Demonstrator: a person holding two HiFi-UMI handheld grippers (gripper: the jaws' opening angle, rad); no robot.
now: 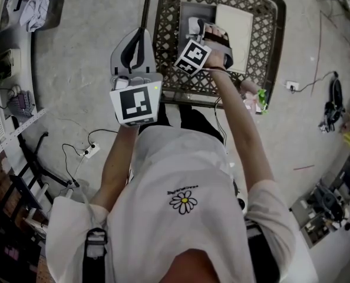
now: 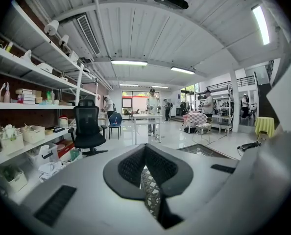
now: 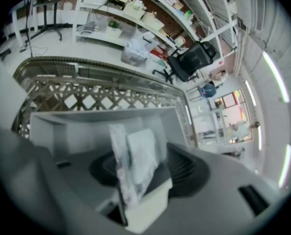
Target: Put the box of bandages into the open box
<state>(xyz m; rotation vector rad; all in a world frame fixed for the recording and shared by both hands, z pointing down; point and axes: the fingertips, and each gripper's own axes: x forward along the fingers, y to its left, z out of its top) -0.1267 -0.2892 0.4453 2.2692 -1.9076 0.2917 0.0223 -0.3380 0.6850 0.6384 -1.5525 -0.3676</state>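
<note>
The box of bandages [image 3: 138,155], white and blurred, stands tilted between the jaws of my right gripper [image 3: 141,163]. The jaws are spread wide and the pads do not press on it. Behind it lies the open grey box [image 3: 77,129]. In the head view my right gripper [image 1: 196,25] hangs over that open box [image 1: 188,9], whose white flap [image 1: 234,27] lies to its right. My left gripper [image 1: 140,33] is held beside the basket, left of the box. In its own view the left gripper [image 2: 145,152] has its tips together with nothing between them.
The open box sits in a metal lattice basket [image 1: 174,49], whose rim [image 3: 101,70] runs behind the box. On the floor lie a power strip [image 1: 91,151] and cables. Shelves [image 2: 33,102], an office chair [image 2: 88,126] and distant people fill the room.
</note>
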